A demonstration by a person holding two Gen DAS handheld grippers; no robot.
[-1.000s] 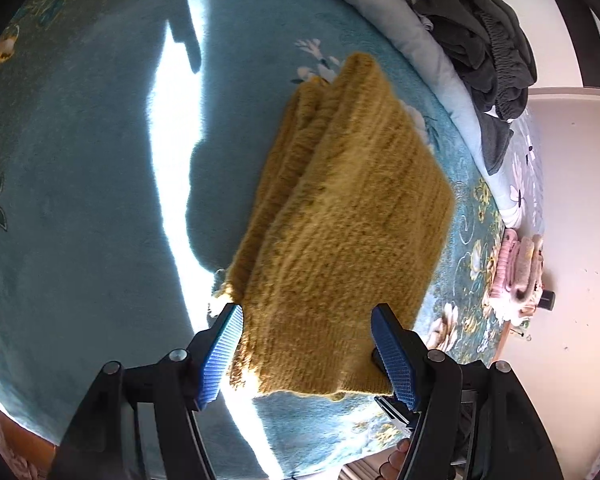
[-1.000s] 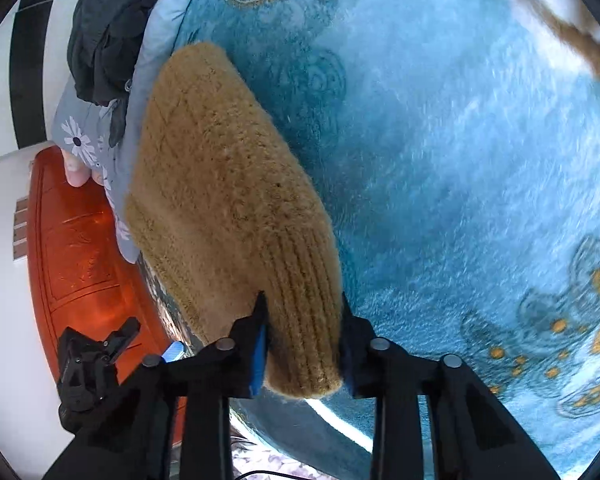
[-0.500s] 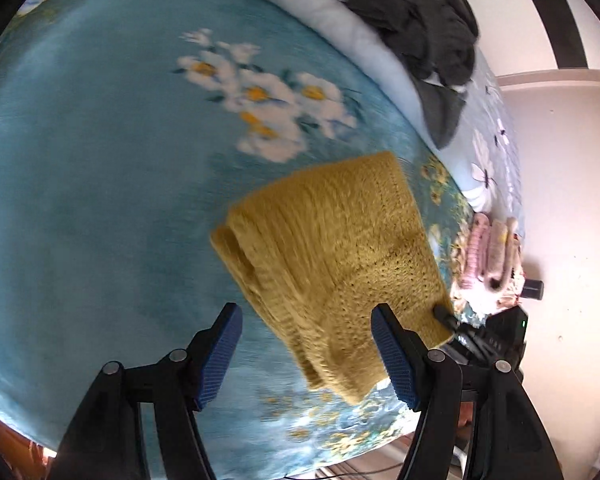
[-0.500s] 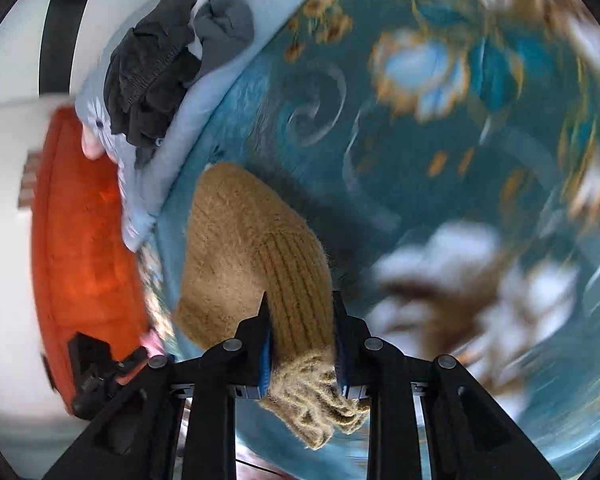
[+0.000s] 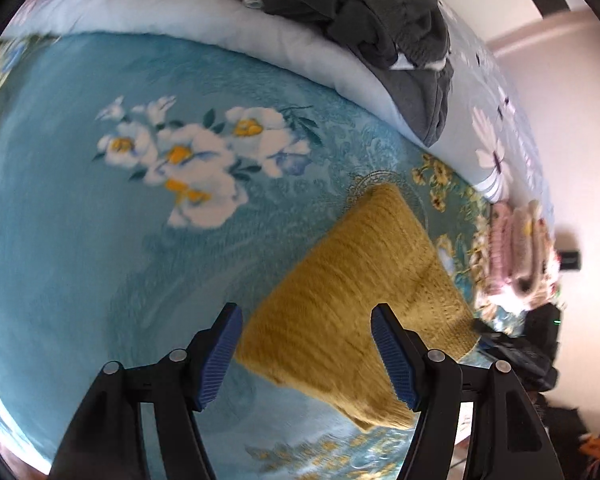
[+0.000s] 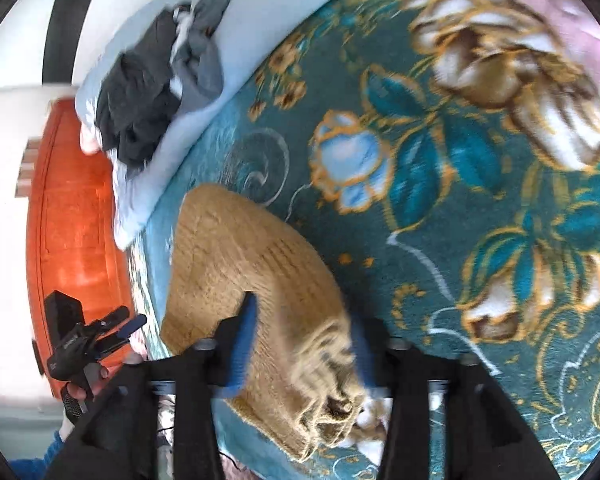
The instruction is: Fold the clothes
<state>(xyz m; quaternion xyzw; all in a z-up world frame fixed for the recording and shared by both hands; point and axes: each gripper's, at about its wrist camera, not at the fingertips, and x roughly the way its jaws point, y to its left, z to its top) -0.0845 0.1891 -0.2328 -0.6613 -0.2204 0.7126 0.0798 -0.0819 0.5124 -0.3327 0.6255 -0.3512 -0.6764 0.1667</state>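
The mustard knit sweater (image 5: 360, 292), folded into a thick bundle, sits over the teal floral blanket (image 5: 100, 240) near that blanket's edge, and the right gripper (image 6: 300, 344) is clamped on its ribbed end. Behind it, in the left wrist view, a pale blue duvet (image 5: 300, 60) runs across the bed with a heap of dark grey clothes (image 5: 380, 12) on top, and a stack of folded pink knitwear (image 5: 520, 240) lies at the blanket's far right edge, close to the sweater's corner. The right wrist view shows the same grey heap (image 6: 152, 92) on the duvet, an orange-red wooden panel (image 6: 76, 220) beside the bed, and the left gripper (image 6: 112, 332) off to the side over that panel, apart from the sweater. Motion blur smears the sweater's knit in both views, and its frayed end (image 6: 332, 400) is hard to read; whether the bundle is lifted clear of the blanket or resting on it cannot be told. The right gripper's far finger is mostly hidden behind the wool, and the black object (image 5: 540, 344) at the sweater's right corner in the left view is too blurred to make out. The left gripper (image 5: 308, 356) has its blue pads (image 5: 220, 356) spread wide and holds nothing; the sweater's near edge shows between them but beyond the tips, touching neither pad.
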